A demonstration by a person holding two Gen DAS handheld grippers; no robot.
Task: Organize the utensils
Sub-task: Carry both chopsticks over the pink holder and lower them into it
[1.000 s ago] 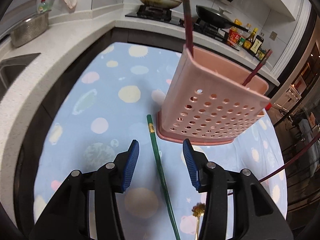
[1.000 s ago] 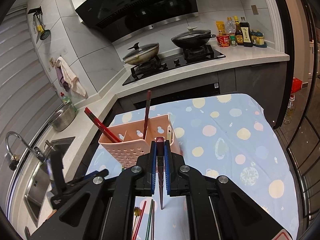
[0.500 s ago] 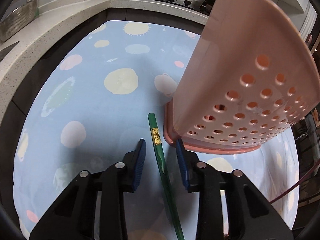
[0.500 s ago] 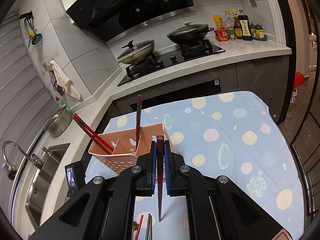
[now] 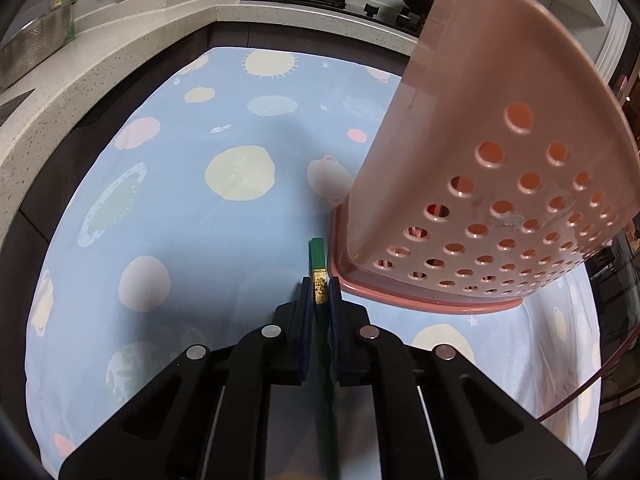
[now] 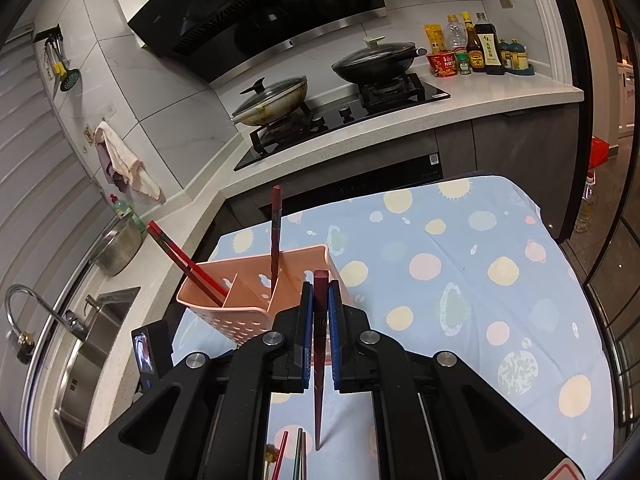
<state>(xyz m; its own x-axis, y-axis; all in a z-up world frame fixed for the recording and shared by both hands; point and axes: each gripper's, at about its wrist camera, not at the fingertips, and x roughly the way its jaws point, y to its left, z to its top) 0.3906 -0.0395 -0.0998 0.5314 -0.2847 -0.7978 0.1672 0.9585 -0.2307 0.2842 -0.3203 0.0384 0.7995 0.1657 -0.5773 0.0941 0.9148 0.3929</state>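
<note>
My left gripper point(image 5: 320, 294) is shut on a green chopstick point(image 5: 319, 256) that lies on the blue spotted tablecloth point(image 5: 180, 220), right beside the base of the pink perforated utensil holder point(image 5: 492, 184). My right gripper point(image 6: 320, 300) is shut on a dark red chopstick point(image 6: 319, 344), held upright above the cloth, just right of the holder point(image 6: 244, 300). The holder has red chopsticks point(image 6: 180, 258) in its left compartment and a dark chopstick point(image 6: 275, 236) further right.
Loose chopsticks point(image 6: 298, 454) and a gold-ended utensil point(image 6: 271, 451) lie on the cloth point(image 6: 460, 264) below my right gripper. A sink point(image 6: 80, 352) and counter point(image 5: 100, 68) stand to the left, and a stove with pans point(image 6: 320, 92) behind.
My left gripper dropped toward the cloth and closed on the green chopstick. My right gripper rose slightly with the dark red chopstick.
</note>
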